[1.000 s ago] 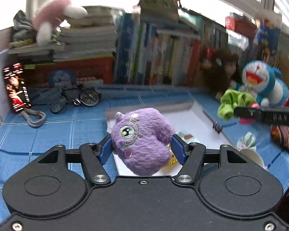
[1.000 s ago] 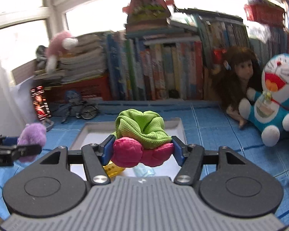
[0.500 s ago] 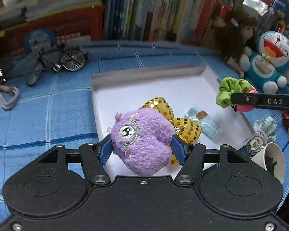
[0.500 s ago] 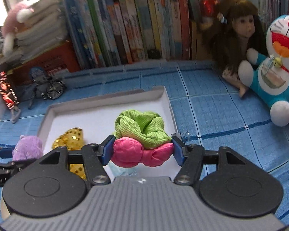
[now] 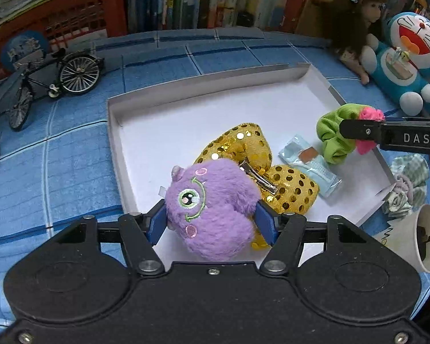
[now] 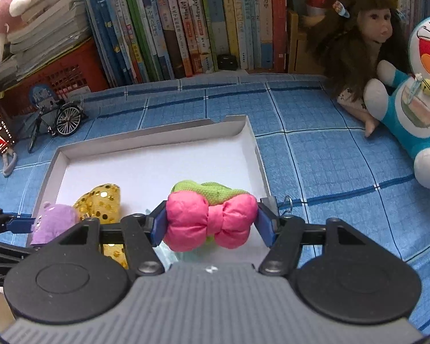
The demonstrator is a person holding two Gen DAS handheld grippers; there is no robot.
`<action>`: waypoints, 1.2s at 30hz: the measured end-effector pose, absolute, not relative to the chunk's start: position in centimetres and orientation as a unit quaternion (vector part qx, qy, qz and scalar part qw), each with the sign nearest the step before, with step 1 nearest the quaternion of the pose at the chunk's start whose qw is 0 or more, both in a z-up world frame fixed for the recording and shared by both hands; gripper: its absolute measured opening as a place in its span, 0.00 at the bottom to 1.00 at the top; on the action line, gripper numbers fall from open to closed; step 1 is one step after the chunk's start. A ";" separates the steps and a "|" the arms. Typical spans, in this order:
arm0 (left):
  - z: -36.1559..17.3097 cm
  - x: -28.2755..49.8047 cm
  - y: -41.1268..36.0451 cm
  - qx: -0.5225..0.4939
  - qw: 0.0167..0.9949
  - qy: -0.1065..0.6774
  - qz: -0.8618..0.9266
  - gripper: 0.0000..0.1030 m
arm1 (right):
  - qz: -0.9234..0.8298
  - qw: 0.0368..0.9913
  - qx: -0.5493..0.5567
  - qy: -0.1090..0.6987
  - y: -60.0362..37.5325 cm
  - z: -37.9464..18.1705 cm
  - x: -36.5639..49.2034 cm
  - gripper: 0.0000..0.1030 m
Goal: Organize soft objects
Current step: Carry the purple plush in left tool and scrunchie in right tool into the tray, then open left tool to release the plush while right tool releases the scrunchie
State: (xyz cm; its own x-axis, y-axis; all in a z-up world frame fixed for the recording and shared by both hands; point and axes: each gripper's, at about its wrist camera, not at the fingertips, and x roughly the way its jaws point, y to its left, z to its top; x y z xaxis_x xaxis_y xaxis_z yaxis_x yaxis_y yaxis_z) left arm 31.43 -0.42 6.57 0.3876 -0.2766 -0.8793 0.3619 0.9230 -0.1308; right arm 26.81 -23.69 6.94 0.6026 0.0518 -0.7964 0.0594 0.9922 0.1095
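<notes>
Both grippers had dropped lower over the white tray (image 5: pixel 203 97) versus the earlier frames, with the books and window out of view. Left gripper (image 5: pixel 210 220) fingers (image 5: pixel 157 223) were partly closed, squeezing the purple plush (image 5: pixel 212 206) between them, held above the tray's near-left edge; gold sequin bow (image 5: pixel 289 189) lay just ahead and right of those fingers, touching the plush, with a clear packet (image 5: pixel 309 166) beside it. Right gripper (image 6: pixel 212 223) fingers (image 6: pixel 159 223) were clamped on the pink-and-green scrunchie (image 6: pixel 212 223), over the tray's near-right part, pink bow between the pads, green part ahead. Doraemon plush (image 6: pixel 415 109) and doll (image 6: pixel 358 37) sat far right on the blue table (image 6: pixel 315 166); toy bicycle (image 5: pixel 51 86) far left.
</notes>
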 end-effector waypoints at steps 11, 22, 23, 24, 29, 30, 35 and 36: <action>6.1 32.2 -1.8 0.037 0.824 0.527 -0.203 0.60 | 0.014 0.889 0.060 0.454 -23.4 6.9 26.7 0.63; 6.2 32.3 -2.2 0.039 0.828 0.523 -0.200 0.65 | 0.020 0.885 0.079 0.459 -24.1 7.1 26.4 0.68; 6.2 32.3 -2.1 0.037 0.828 0.522 -0.201 0.65 | 0.020 0.885 0.081 0.459 -24.2 7.1 26.4 0.72; 6.3 32.2 -2.0 0.035 0.829 0.520 -0.201 0.66 | 0.021 0.884 0.084 0.459 -24.3 7.2 26.3 0.73; 6.8 31.9 -1.8 0.030 0.835 0.512 -0.200 0.69 | 0.020 0.885 0.091 0.457 -24.7 7.5 26.0 0.75; 6.9 31.8 -1.8 0.030 0.836 0.511 -0.199 0.70 | 0.020 0.885 0.092 0.456 -24.7 7.6 26.0 0.76; 7.5 31.2 -1.3 0.026 0.840 0.505 -0.196 0.70 | 0.019 0.886 0.095 0.454 -25.1 7.9 25.5 0.76; 7.7 31.1 -1.2 0.025 0.841 0.504 -0.194 0.70 | 0.018 0.886 0.095 0.454 -25.2 8.0 25.4 0.76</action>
